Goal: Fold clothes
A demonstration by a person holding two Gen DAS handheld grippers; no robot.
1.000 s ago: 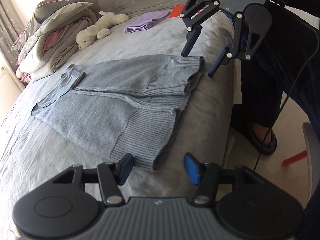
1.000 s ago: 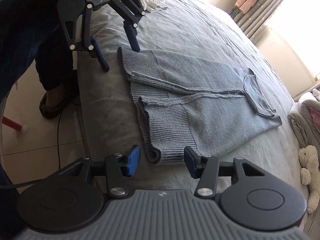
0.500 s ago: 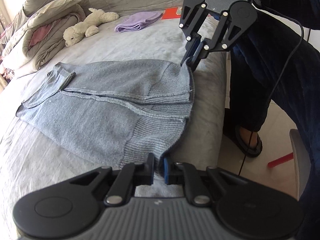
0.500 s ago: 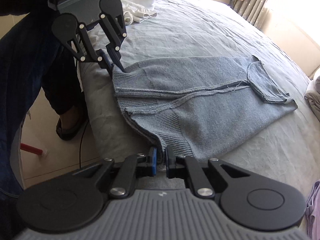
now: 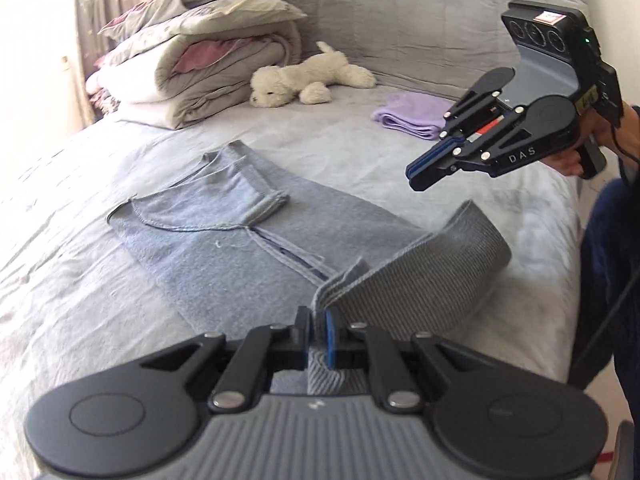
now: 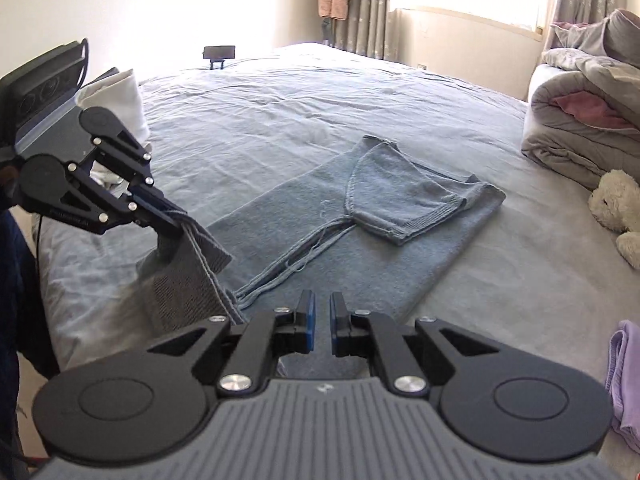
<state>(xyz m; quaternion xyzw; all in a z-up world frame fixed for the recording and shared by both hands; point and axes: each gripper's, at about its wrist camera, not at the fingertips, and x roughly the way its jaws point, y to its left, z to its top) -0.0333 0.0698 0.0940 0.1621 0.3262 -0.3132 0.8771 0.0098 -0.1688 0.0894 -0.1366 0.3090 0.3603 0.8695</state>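
Observation:
A grey-blue knit sweater (image 5: 240, 240) lies flat on the bed, collar toward the pillows. My left gripper (image 5: 318, 330) is shut on one corner of its ribbed hem (image 5: 420, 280) and holds it up off the bed. In the right wrist view the same left gripper (image 6: 180, 220) has the hem (image 6: 180, 280) hanging from it. My right gripper (image 6: 322, 320) hovers over the sweater (image 6: 360, 240), its jaws closing to a thin slit with no cloth between them. In the left wrist view the right gripper (image 5: 416, 178) hangs bare above the hem's far corner.
Folded quilts (image 5: 200, 60) and a white plush dog (image 5: 304, 80) sit at the head of the bed. A folded lilac cloth (image 5: 408, 118) lies beyond the right gripper. White laundry (image 6: 116, 96) is piled behind the left gripper. A person's leg (image 5: 612, 260) stands at the bed's edge.
Both grippers shut on the hem's corners, then rose and swung over the sweater toward the collar. The left one carries its corner up; the right one now shows no cloth.

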